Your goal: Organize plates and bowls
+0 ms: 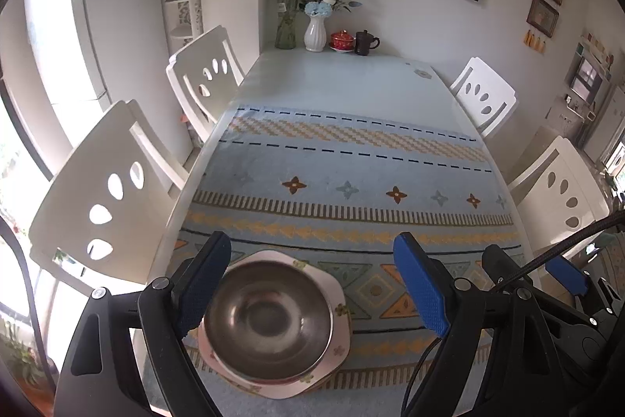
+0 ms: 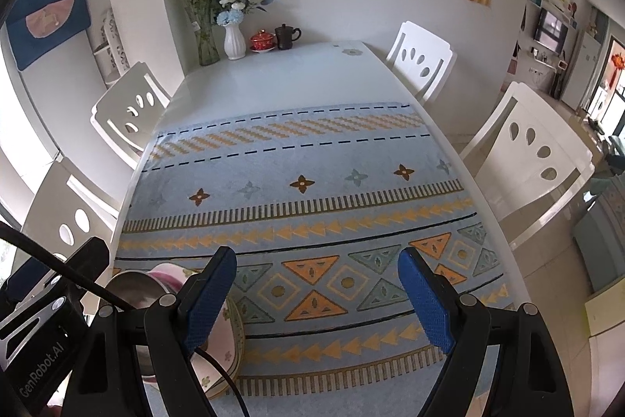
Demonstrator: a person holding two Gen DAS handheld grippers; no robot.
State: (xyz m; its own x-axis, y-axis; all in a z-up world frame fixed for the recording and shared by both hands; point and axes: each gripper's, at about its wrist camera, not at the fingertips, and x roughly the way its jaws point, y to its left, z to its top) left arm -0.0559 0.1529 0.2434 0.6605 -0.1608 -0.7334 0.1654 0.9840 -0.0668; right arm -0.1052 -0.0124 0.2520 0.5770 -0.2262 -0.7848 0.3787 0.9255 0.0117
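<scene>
From the left wrist camera, we see the left gripper [image 1: 312,284] with its blue-padded jaws spread wide and holding nothing, hovering over a shiny steel bowl [image 1: 268,318] that lies low between the fingers, close to the left one, and sits inside a pink, flower-dotted plate [image 1: 339,315] at the near edge of the patterned table mat [image 1: 351,174]. From the right wrist camera, we see the right gripper [image 2: 317,294] also wide open and empty above the mat, with the same bowl [image 2: 133,284] and plate [image 2: 230,339] off to its left, partly hidden behind its left finger, and the left gripper's black body [image 2: 43,315] beside them.
</scene>
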